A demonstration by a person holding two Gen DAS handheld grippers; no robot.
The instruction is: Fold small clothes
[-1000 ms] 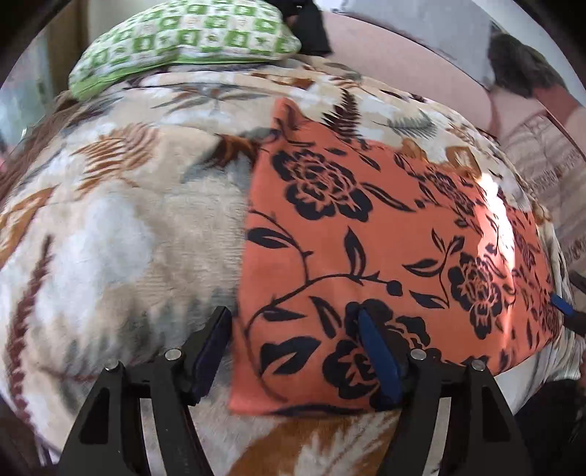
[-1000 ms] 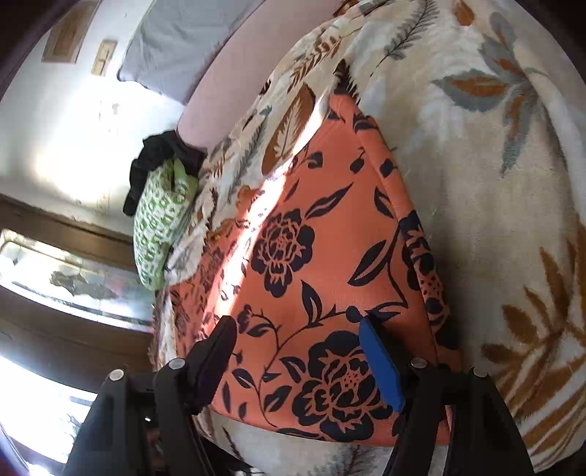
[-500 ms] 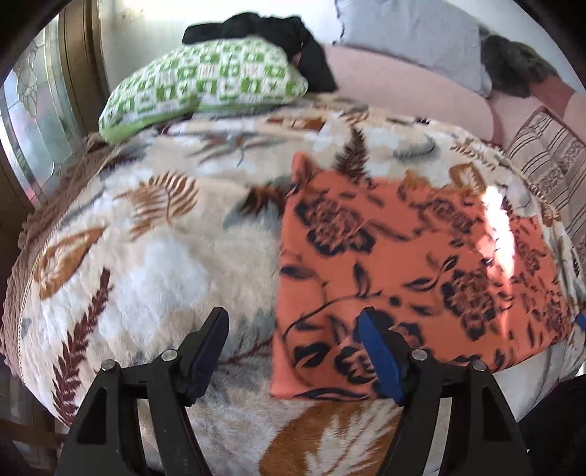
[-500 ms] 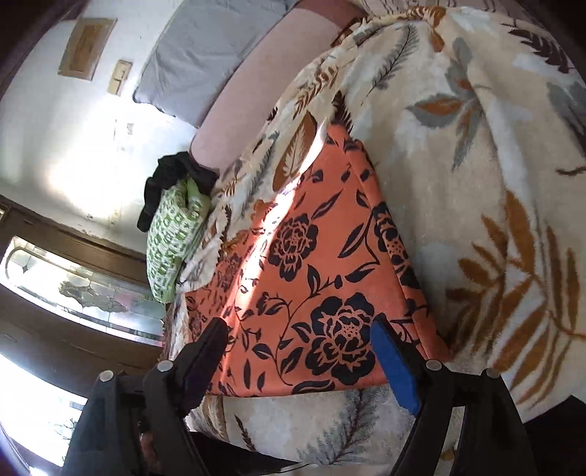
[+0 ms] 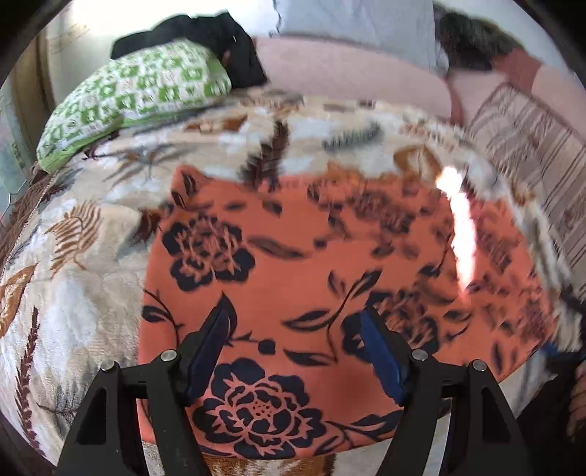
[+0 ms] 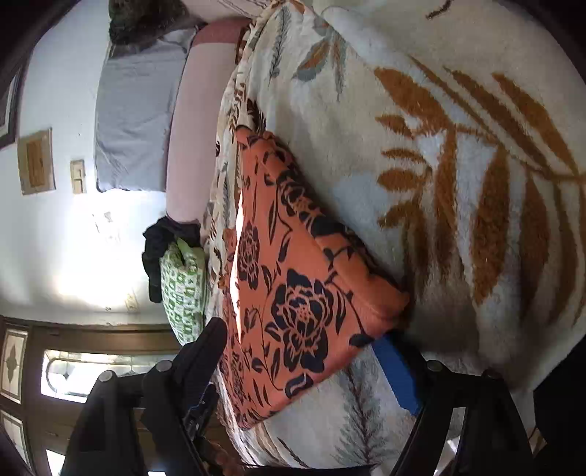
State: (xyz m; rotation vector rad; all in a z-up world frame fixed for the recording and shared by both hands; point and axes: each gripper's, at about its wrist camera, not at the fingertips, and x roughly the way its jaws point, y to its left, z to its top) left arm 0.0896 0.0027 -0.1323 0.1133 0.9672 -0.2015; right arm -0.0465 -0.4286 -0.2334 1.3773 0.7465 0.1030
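Note:
An orange cloth with a black flower print [image 5: 329,278] lies folded flat on a leaf-patterned blanket [image 5: 84,256]. My left gripper [image 5: 296,348] is open and empty, its blue-padded fingers hovering over the cloth's near edge. In the right wrist view the same cloth [image 6: 293,293] lies on the blanket [image 6: 457,183] near the bed's edge. My right gripper [image 6: 304,351] is open and empty, with the cloth's near right corner between its fingers; whether it touches the cloth I cannot tell.
A green and white pillow [image 5: 139,95] and a black garment [image 5: 205,33] lie at the far left of the bed. A grey pillow [image 5: 359,22] and a striped cushion [image 5: 527,146] lie at the back right. A window and wall [image 6: 73,256] stand beyond the bed.
My left gripper has moved right, from the cloth's left edge to over its middle near edge. My right gripper has swung to the cloth's right corner, low at the bed's edge. The cloth has not moved.

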